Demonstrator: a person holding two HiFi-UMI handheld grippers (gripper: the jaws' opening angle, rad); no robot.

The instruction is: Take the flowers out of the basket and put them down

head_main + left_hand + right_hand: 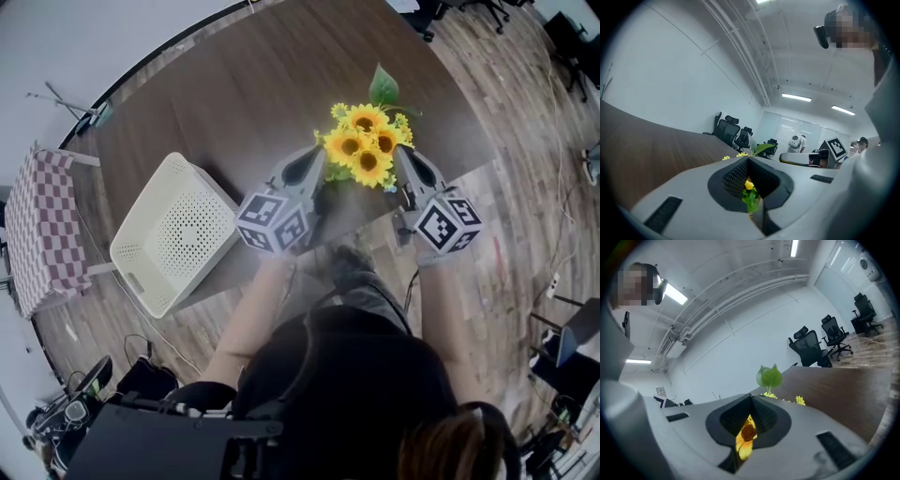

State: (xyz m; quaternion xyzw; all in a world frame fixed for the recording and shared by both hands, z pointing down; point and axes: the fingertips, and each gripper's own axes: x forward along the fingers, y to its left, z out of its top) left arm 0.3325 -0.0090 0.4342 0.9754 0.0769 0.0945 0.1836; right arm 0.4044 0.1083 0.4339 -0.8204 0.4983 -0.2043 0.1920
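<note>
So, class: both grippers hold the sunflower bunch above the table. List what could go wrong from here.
1. The right gripper pinches a head of the flowers, not a stem, so petals may crush or tear.
2. The left gripper clamps only thin green leaves and a small bud, which might slip or pull loose.
3. The bunch hangs close to the table's near edge; set down there, it could tip off.

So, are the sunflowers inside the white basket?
No, the head view shows the sunflowers held between the left gripper and right gripper over the table, apart from the basket.
</note>
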